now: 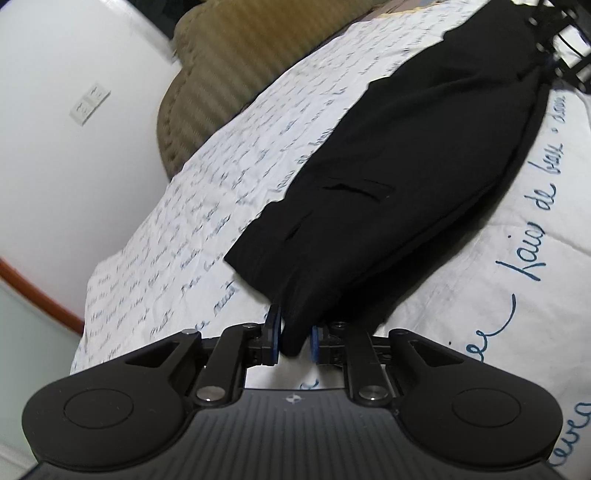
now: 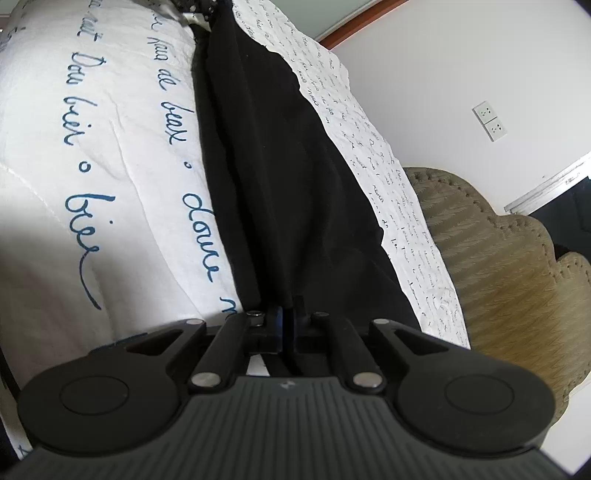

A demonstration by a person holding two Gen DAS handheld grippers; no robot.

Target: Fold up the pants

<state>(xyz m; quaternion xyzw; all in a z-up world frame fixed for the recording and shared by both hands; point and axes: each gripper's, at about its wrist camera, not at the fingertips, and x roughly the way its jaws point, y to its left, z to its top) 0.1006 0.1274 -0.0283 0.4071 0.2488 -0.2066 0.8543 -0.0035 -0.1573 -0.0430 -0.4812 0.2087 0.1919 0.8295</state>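
1. The left gripper [image 1: 294,338] has its blue-padded fingers [image 1: 274,334] closed part-way on a bunched fold of the black fabric pants [image 1: 406,177]; a small gap shows beside the right pad, so the cloth fills most of the opening. The grip seems to be at the waist end, judging by the slit pockets nearby.

2. The right gripper [image 2: 288,325] has its jaws pressed nearly together, only a thin blue line of pad between them, pinching the pants [image 2: 280,166] at the opposite end. Which hem or corner it holds I cannot tell, as the cloth hides it.

3. With one end in each grip, the garment is stretched lengthwise between them. That reads as pulling it flat and straight so that one end can be carried over to the other.

4. The pants lie along the white bed cover with blue handwritten script [image 1: 229,177], already narrowed lengthwise, it seems. The right gripper shows far off in the left view [image 1: 561,33].

5. Beyond the cover sits an olive ribbed cushioned chair [image 2: 498,266], and a white wall socket plate [image 2: 489,120] is on the wall.
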